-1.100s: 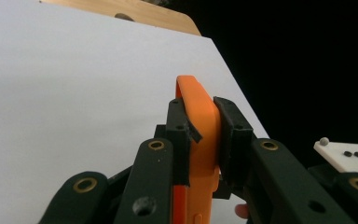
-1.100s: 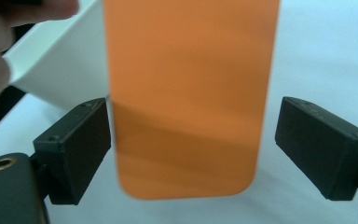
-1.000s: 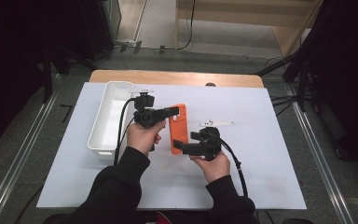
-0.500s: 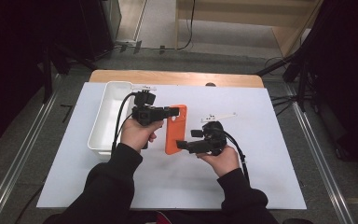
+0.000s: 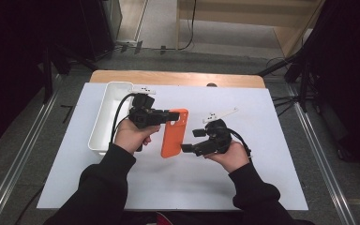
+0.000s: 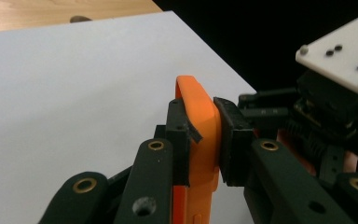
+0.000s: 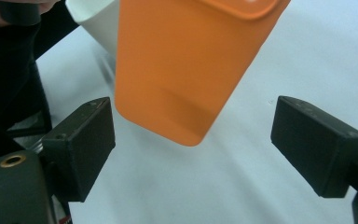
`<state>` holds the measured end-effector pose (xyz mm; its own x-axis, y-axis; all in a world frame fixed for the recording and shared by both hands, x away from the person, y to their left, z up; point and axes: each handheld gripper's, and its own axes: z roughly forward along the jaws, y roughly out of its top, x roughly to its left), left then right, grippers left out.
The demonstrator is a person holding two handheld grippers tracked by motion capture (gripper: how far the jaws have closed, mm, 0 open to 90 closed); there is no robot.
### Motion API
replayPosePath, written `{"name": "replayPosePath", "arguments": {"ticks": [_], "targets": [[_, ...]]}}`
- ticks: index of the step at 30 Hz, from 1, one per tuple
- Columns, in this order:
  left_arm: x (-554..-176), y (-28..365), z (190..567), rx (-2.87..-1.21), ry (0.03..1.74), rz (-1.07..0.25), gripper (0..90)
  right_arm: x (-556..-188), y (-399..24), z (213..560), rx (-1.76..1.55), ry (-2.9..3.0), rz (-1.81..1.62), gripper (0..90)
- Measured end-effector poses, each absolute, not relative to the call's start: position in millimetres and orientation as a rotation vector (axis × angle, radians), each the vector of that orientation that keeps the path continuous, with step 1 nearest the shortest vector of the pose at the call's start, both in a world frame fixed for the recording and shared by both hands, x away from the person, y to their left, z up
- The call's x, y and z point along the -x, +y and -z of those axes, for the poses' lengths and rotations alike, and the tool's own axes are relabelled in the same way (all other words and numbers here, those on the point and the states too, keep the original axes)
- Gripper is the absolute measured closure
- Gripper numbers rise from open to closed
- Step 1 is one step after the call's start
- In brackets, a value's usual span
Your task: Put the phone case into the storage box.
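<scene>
My left claw (image 5: 171,114) is clamped tight on the orange phone case (image 5: 174,133), gripping it near its top end. In the left gripper view the two pads press on either side of the case's (image 6: 200,140) thin edge, one on its flat back and one on its inner side, and the rounded top corner of the case pokes out past my fingertips (image 6: 230,135). The case hangs from that grip with its long side running down and away from the claw, lifted off the white table (image 5: 262,154).

My right claw (image 5: 187,140) is wide open and holds nothing. Its jaws have eased in only slightly and stand far apart. In the right gripper view the lower end of the case (image 7: 191,65) sits ahead of my two pads (image 7: 81,144), roughly between them but beyond their tips, with a clear gap on either side; neither pad touches it. From above, the right claw points toward the bottom part of the case and stops just beside its edge.

Beyond my left claw, on the side away from the right one, a white tub (image 5: 105,117) stands on the table, near my left hand (image 5: 131,136) but apart from the case. A corner of that tub (image 7: 98,18) also appears past the case in the right gripper view.
</scene>
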<state>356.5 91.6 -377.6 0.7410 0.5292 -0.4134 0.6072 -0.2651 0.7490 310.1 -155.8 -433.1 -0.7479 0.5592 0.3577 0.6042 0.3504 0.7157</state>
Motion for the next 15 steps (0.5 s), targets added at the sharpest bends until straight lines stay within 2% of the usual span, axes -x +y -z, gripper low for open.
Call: {"name": "replayPosePath", "arguments": {"ticks": [15], "targets": [[-354, 97, 384, -1.973, 0.772, 0.117, 77.2, -314, -179, 429, 1.004, -2.538, 1.402, 12.7]]}}
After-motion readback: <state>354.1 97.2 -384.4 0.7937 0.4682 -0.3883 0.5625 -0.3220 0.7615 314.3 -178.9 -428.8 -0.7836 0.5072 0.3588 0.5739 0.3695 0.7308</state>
